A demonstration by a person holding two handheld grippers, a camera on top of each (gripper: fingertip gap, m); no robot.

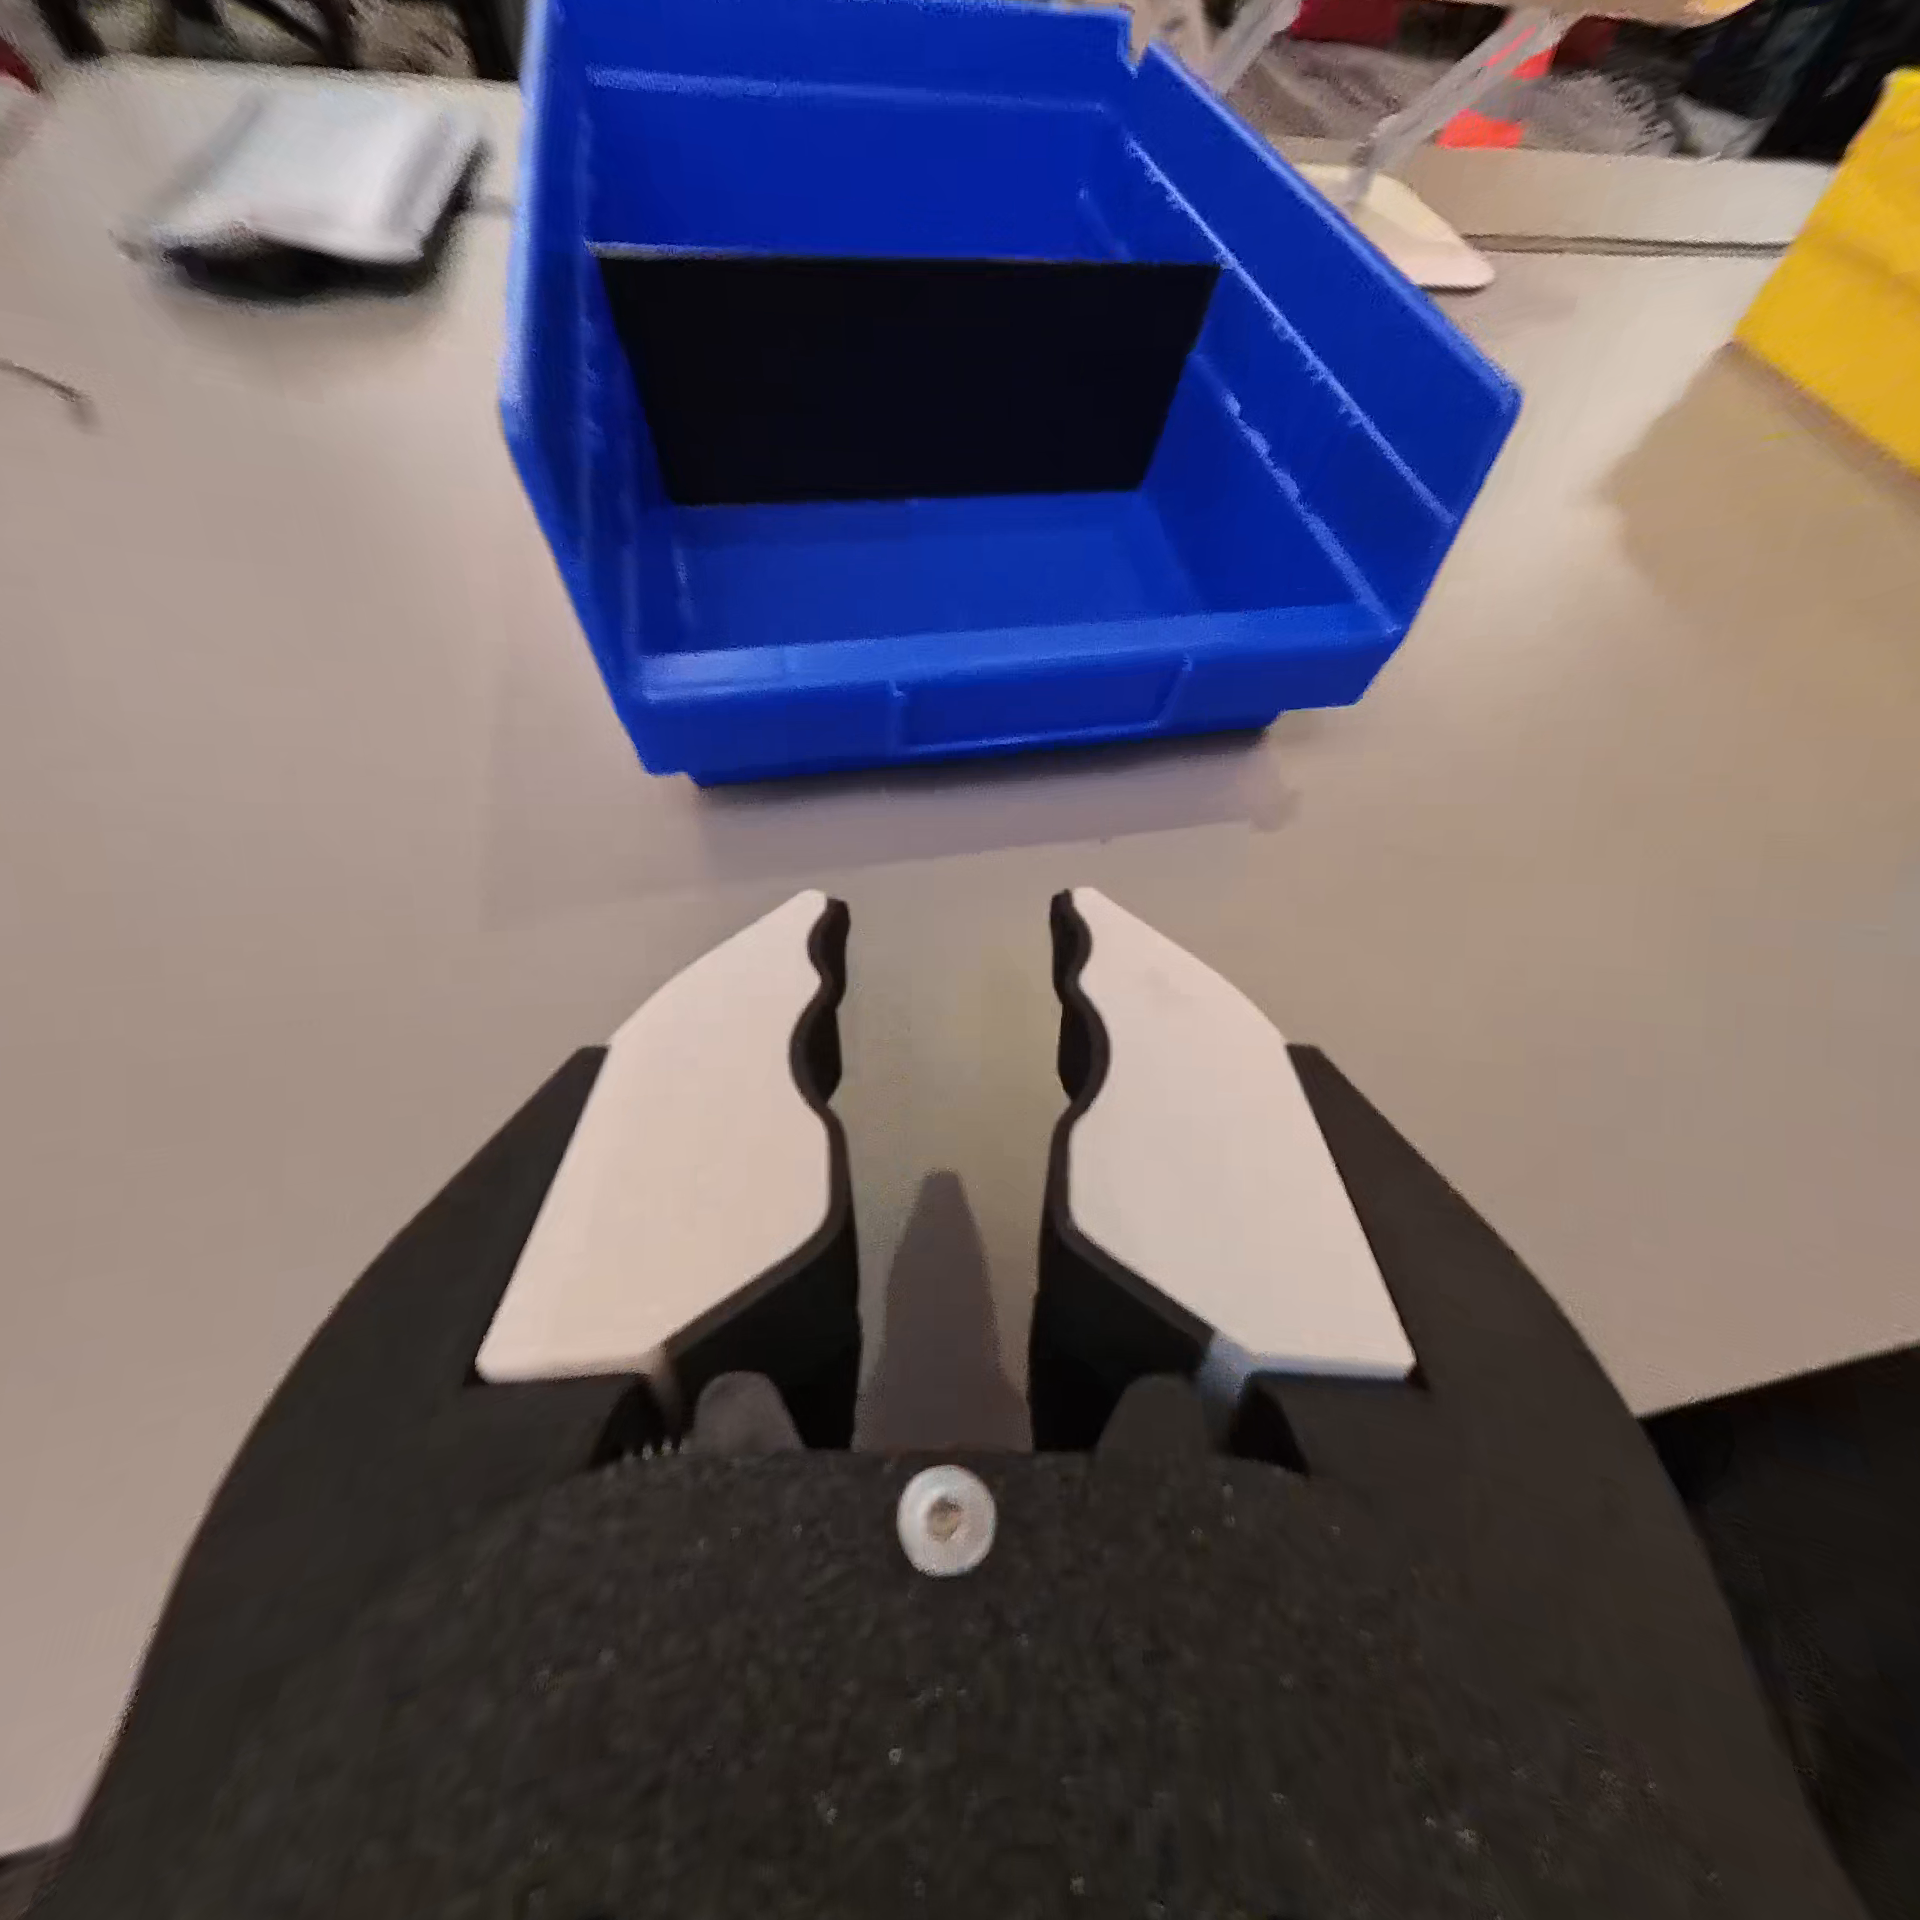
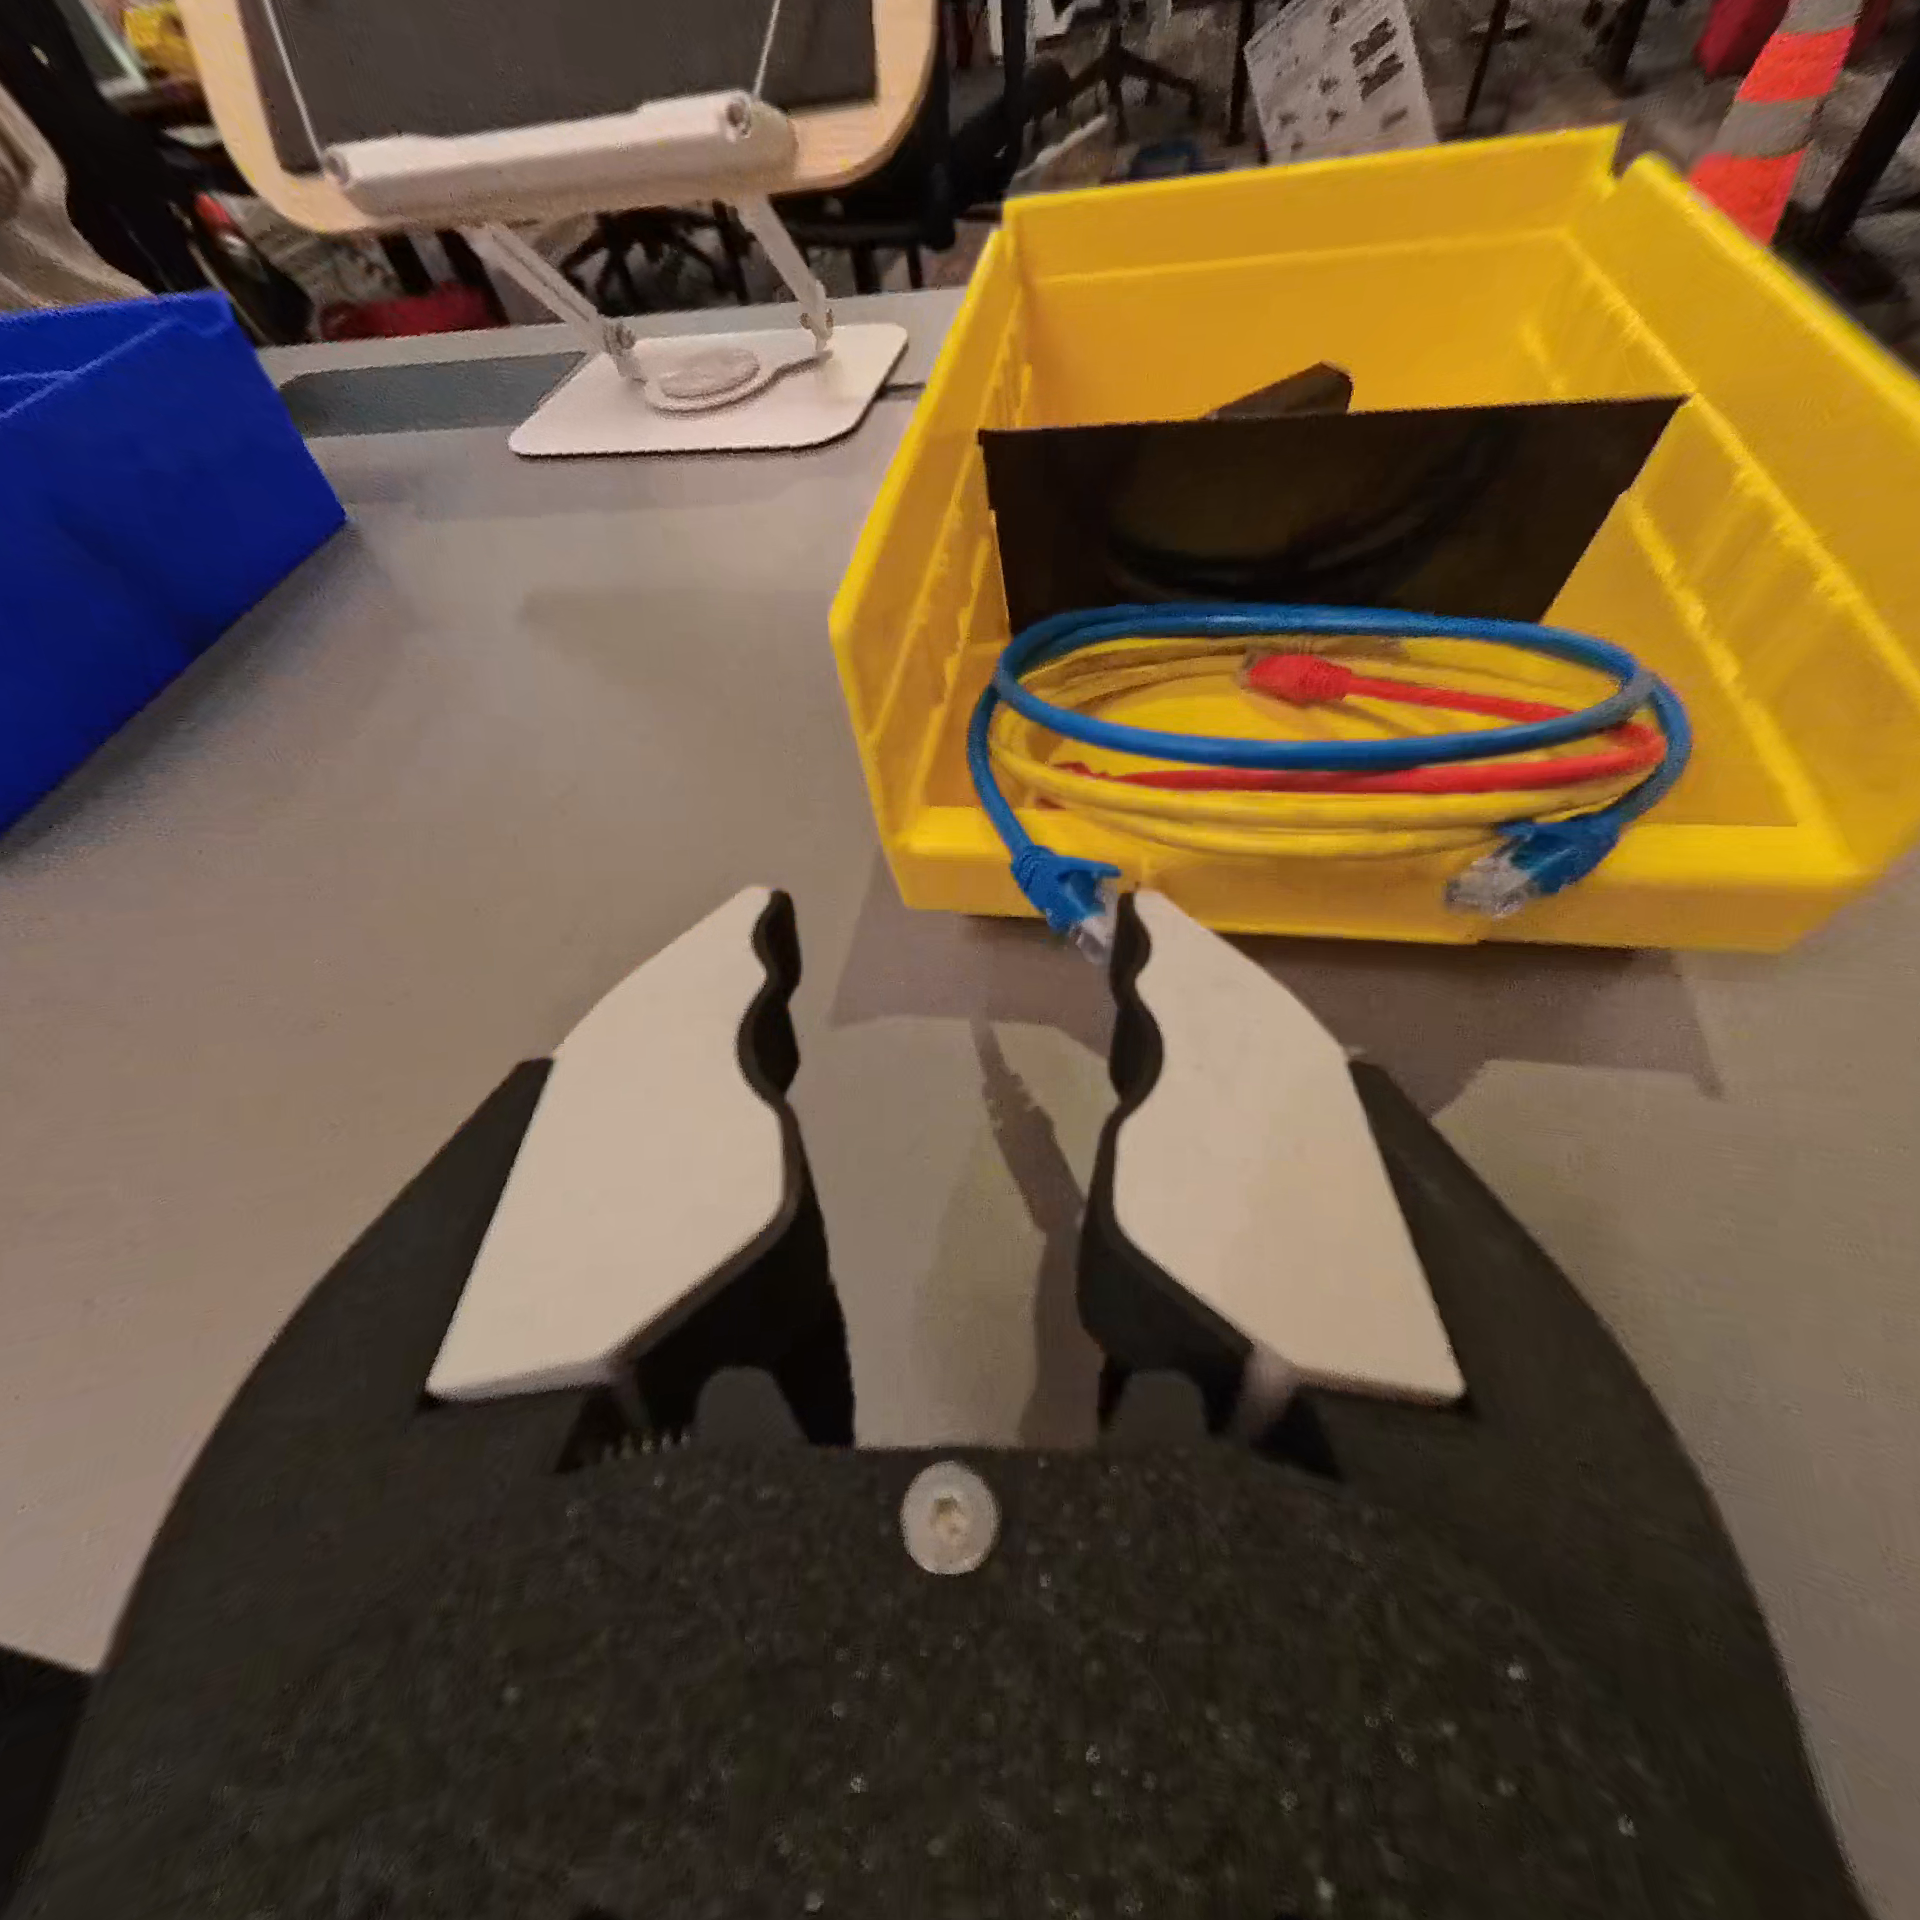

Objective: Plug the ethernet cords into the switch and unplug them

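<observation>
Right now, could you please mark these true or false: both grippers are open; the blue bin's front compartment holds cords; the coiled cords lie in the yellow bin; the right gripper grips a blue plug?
1. Both grippers are open. True: the left gripper and right gripper hold nothing.
2. The blue bin holds cords in front. False: its front compartment is empty.
3. The coiled cords lie in the yellow bin. True.
4. The right gripper grips a blue plug. False: the plug hangs over the bin's front edge, ungripped.
</observation>
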